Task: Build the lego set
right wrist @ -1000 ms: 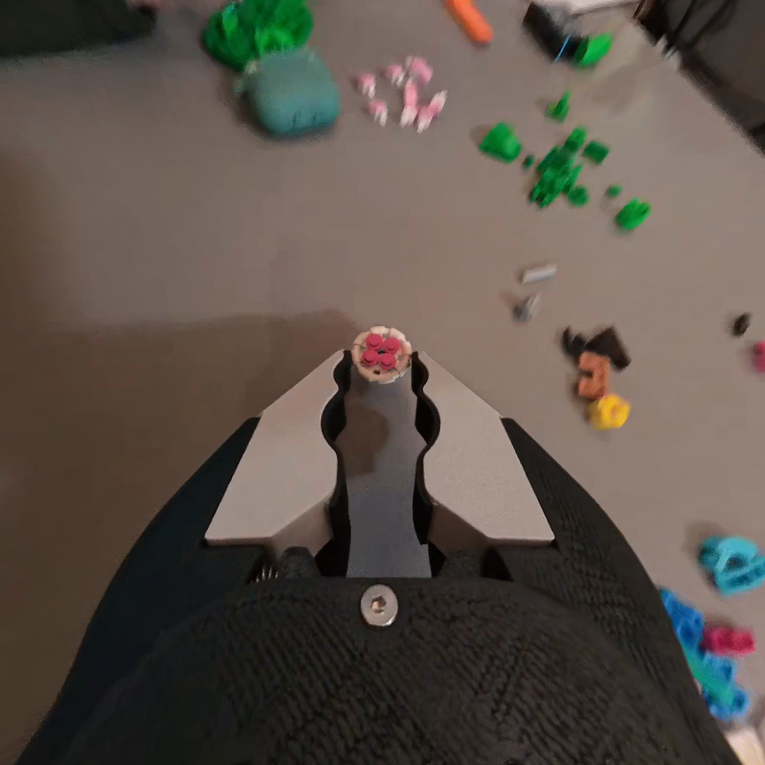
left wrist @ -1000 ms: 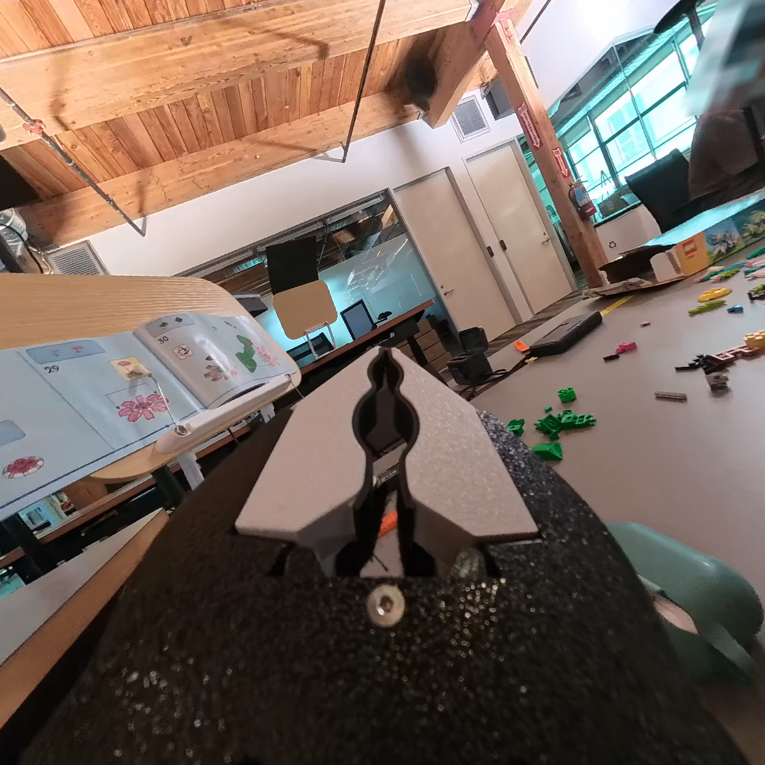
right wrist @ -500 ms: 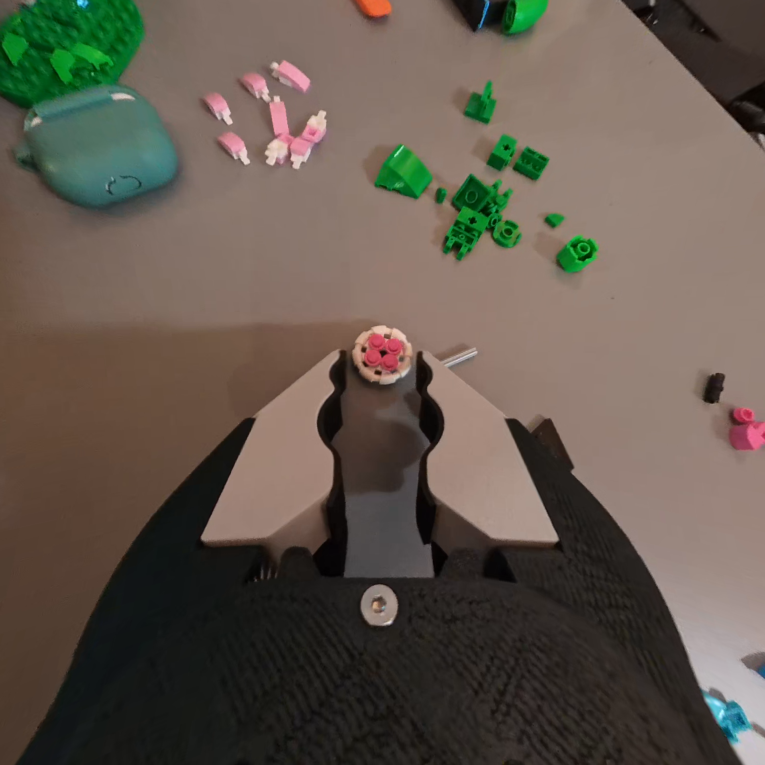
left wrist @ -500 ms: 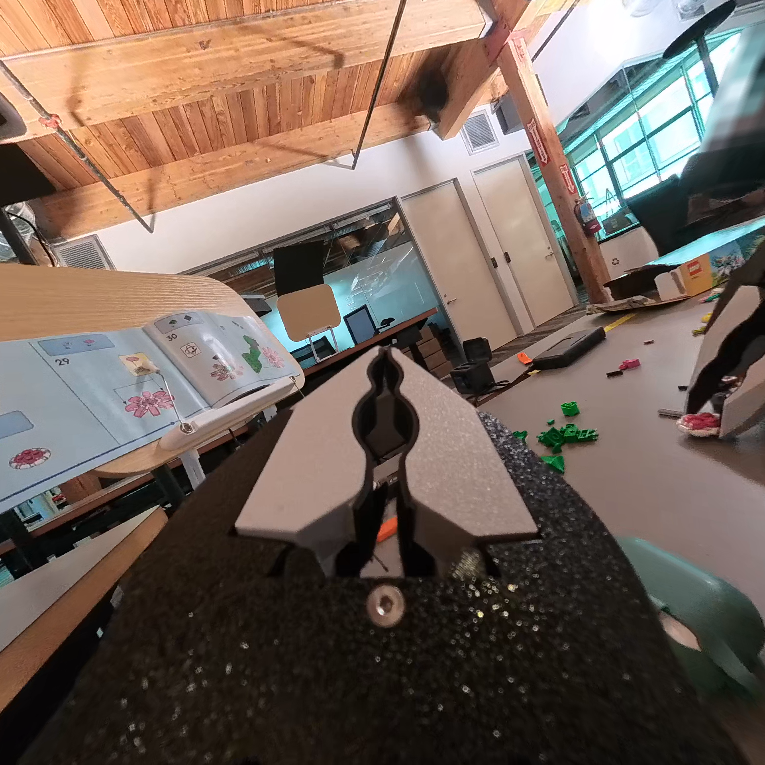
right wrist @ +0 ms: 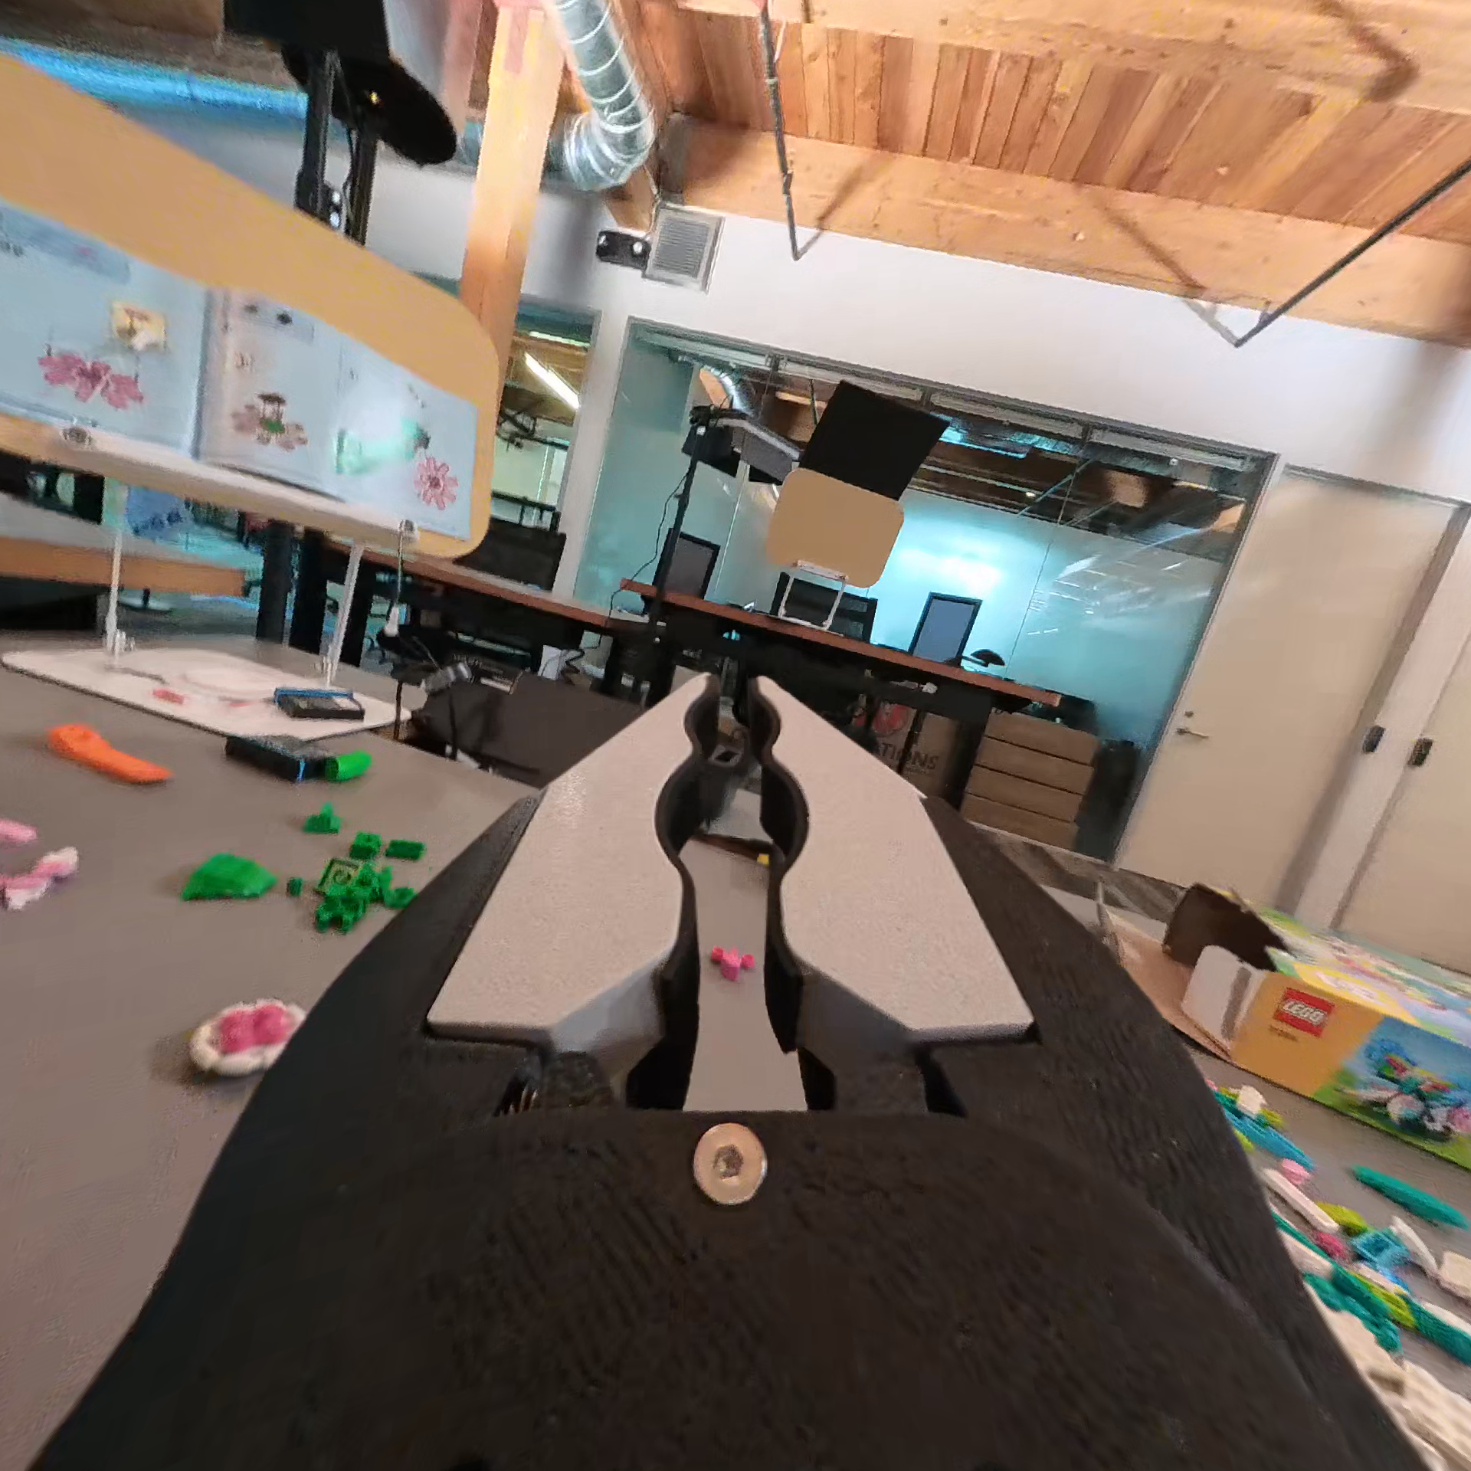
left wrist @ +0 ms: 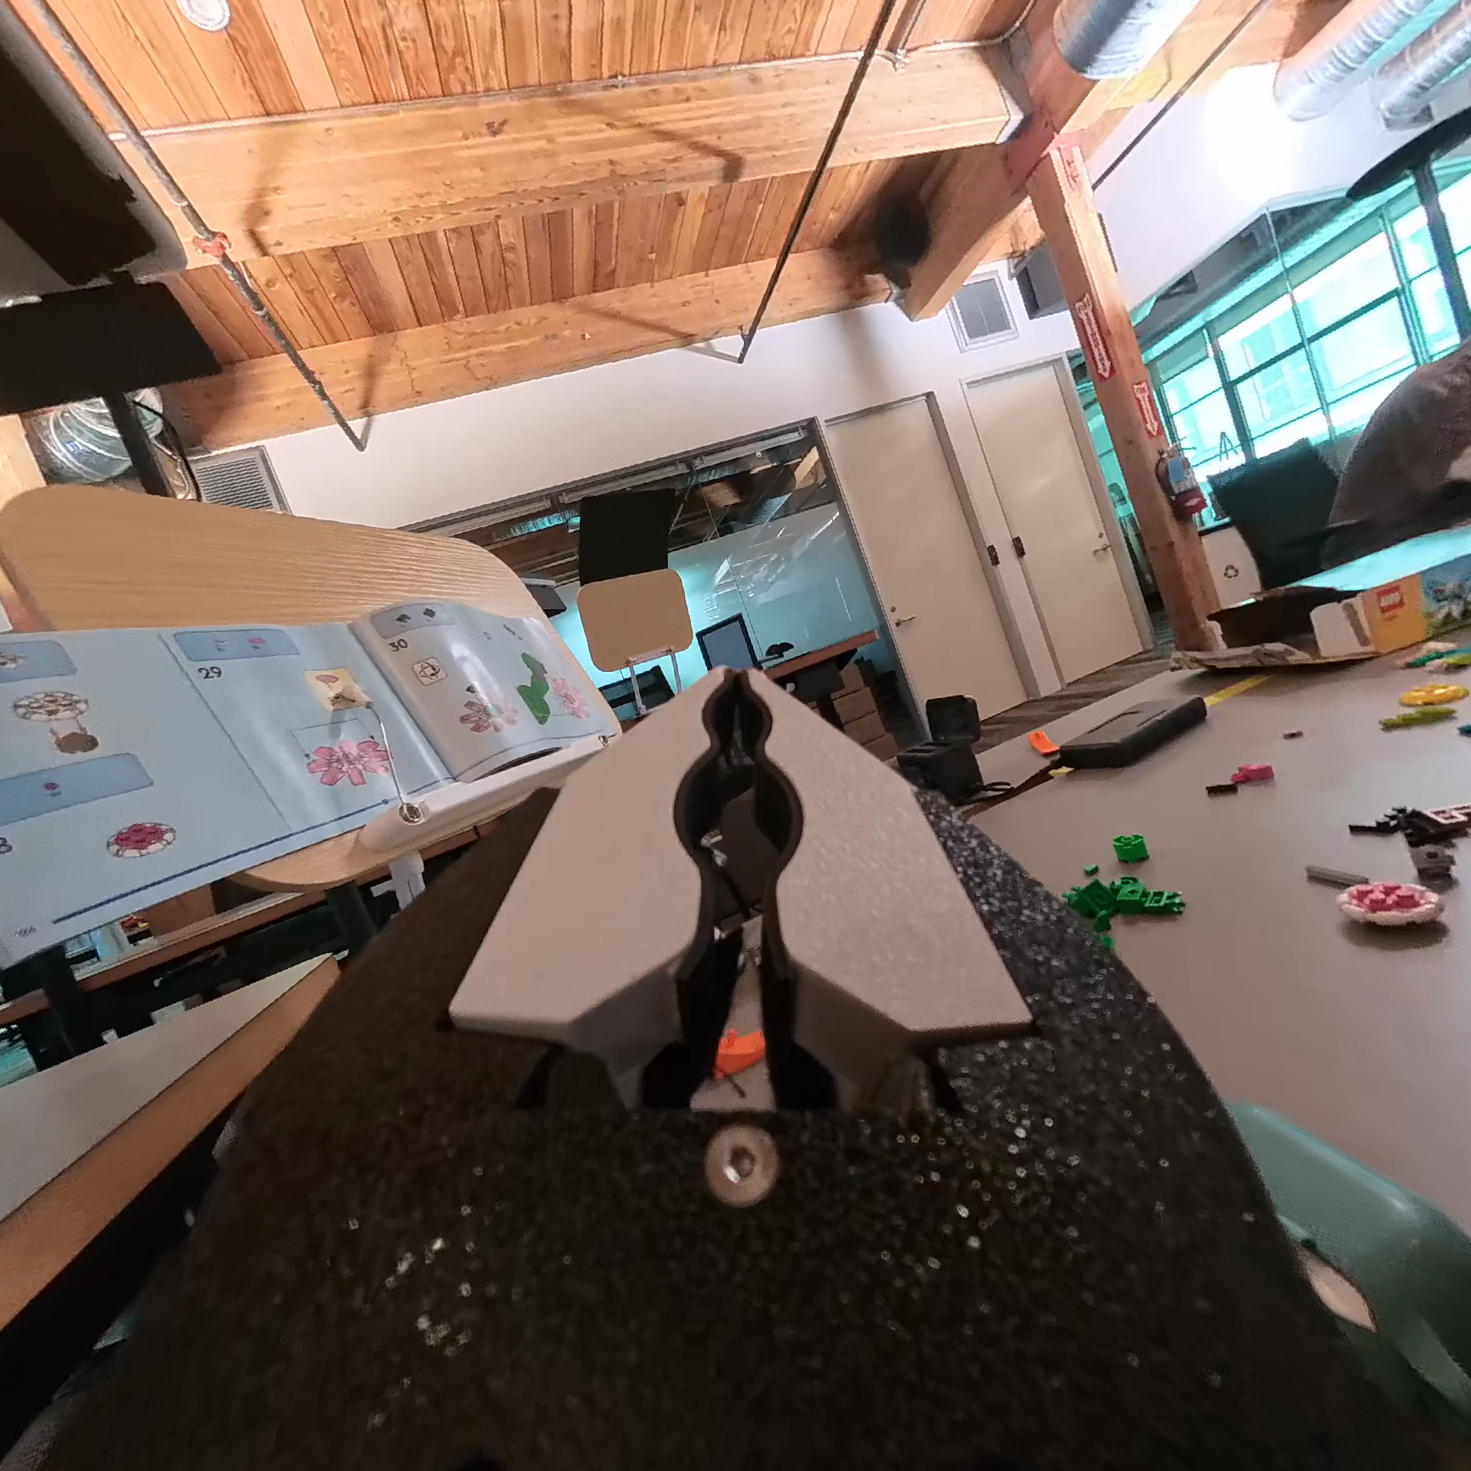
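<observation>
The instruction booklet is held open on a wooden stand at the far left, raised above the grey table, with flower steps shown on its pages. Just right of it, the left gripper is seen tilted upward with its tips meeting and nothing between them. Further right, a cluster of green pieces lies on the table, and beside it the round flower piece, white-rimmed with pink studs on top, rests flat and free of any grip. In the right wrist view the same flower piece lies low on the left, near the green pieces, while the right gripper is raised, its tips slightly parted and empty. A small pink piece is seen on the table through the gap between its fingers.

The step in hand is judged to be a check of the booklet before the next part is fetched. It would be done well if the pink petal pieces at the left edge were matched against the page first, then lifted one at a time by their sides.

Open table is left between the flower piece and the green pieces. The set box and loose pieces crowd the right, and the table's far edge lies close behind the green cluster.
</observation>
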`<act>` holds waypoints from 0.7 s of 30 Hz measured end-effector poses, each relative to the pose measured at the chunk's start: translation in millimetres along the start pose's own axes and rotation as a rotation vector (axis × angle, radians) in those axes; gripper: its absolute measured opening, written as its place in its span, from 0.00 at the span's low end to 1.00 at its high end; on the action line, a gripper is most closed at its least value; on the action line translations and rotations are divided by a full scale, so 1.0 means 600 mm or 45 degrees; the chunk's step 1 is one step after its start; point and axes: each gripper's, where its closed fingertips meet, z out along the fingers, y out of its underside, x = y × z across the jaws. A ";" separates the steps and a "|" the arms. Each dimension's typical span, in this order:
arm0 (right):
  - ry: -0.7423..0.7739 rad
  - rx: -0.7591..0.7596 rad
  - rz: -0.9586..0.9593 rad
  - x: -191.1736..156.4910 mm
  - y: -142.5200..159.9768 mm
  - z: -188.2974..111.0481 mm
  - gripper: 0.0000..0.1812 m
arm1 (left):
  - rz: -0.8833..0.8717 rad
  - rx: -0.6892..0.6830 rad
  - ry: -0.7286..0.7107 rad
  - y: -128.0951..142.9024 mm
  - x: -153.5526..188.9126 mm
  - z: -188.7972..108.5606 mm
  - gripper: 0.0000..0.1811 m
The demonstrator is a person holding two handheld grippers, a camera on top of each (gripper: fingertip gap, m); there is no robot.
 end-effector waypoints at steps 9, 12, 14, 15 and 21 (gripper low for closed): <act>-0.040 -0.040 -0.178 -0.026 0.015 0.007 0.00 | 0.058 0.084 0.053 -0.036 0.034 -0.003 0.00; -0.036 -0.044 -0.168 -0.025 0.018 0.008 0.00 | -0.040 0.259 0.300 -0.104 0.148 -0.016 0.00; -0.037 -0.044 -0.152 -0.024 0.018 0.008 0.00 | -0.031 0.277 0.451 -0.120 0.238 -0.020 0.00; -0.043 -0.042 -0.145 -0.025 0.018 0.007 0.00 | -0.032 0.288 0.524 -0.126 0.279 -0.020 0.00; -0.058 -0.049 -0.167 -0.030 0.020 0.008 0.00 | -0.228 0.171 0.591 -0.094 0.388 0.046 0.00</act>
